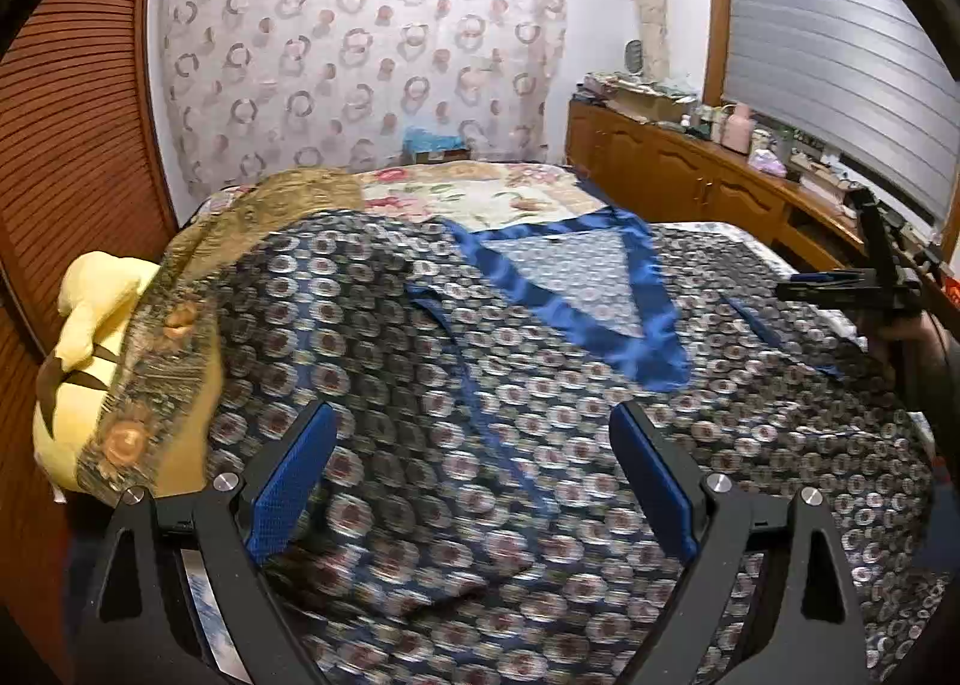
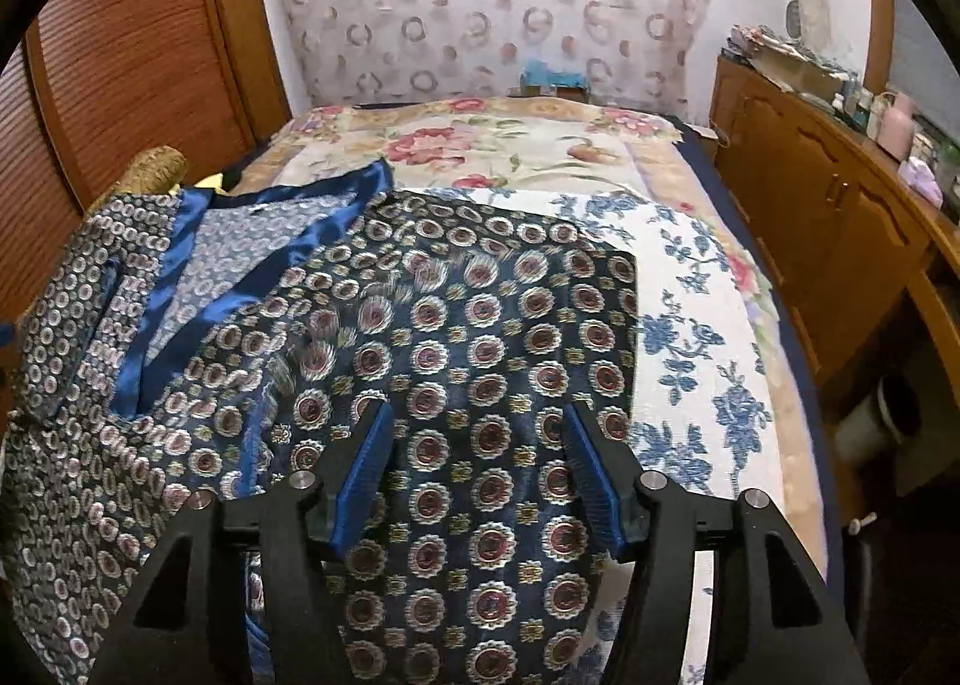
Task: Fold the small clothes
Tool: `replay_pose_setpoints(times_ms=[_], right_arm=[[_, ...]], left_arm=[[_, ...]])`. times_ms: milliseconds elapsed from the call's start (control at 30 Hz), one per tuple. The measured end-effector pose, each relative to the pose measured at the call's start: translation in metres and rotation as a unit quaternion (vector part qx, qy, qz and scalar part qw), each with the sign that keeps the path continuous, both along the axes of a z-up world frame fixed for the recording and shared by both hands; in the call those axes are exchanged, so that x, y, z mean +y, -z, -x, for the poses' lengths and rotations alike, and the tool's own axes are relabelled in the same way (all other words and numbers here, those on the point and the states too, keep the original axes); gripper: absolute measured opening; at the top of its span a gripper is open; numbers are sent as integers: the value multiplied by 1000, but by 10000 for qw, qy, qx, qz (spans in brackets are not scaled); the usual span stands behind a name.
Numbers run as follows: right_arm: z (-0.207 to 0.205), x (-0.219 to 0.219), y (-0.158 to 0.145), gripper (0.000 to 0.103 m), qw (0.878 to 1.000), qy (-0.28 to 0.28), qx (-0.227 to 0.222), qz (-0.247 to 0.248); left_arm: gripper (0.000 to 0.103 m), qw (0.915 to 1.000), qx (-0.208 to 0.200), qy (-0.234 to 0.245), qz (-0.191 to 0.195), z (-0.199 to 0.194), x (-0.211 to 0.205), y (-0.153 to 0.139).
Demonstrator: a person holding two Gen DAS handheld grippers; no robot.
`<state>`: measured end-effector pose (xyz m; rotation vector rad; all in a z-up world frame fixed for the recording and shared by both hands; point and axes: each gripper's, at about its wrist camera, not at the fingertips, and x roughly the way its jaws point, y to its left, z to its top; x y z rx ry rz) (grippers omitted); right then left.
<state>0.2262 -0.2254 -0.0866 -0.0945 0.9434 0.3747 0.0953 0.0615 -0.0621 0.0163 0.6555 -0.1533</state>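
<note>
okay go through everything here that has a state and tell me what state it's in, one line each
Patterned garment: spread on the bed, neckline open, not folded.
Left gripper: jaws open, nothing held.
Right gripper: jaws open, nothing held.
Cabinet doors: closed.
Window blind: down.

No legible text, label, brand, number or sign in either wrist view. The boxes and bottles on the wooden sideboard (image 1: 690,156) are too small and blurred to read. The patterned garment (image 2: 480,355) carries only round medallion motifs, no lettering.
</note>
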Motion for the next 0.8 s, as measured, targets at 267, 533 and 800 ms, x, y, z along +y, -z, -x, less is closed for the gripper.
replay_pose_setpoints(times_ms=[267, 533, 800], right_arm=[[-9, -20, 7, 61, 9988, 376, 88, 294], [0, -27, 12, 61, 9986, 387, -18, 363], [-4, -30, 14, 67, 9986, 377, 4, 363]], left_arm=[[80, 9995, 124, -266, -72, -27, 48, -3], [68, 9970, 348, -684, -26, -62, 92, -5], [66, 9946, 630, -814, 129, -87, 109, 3]])
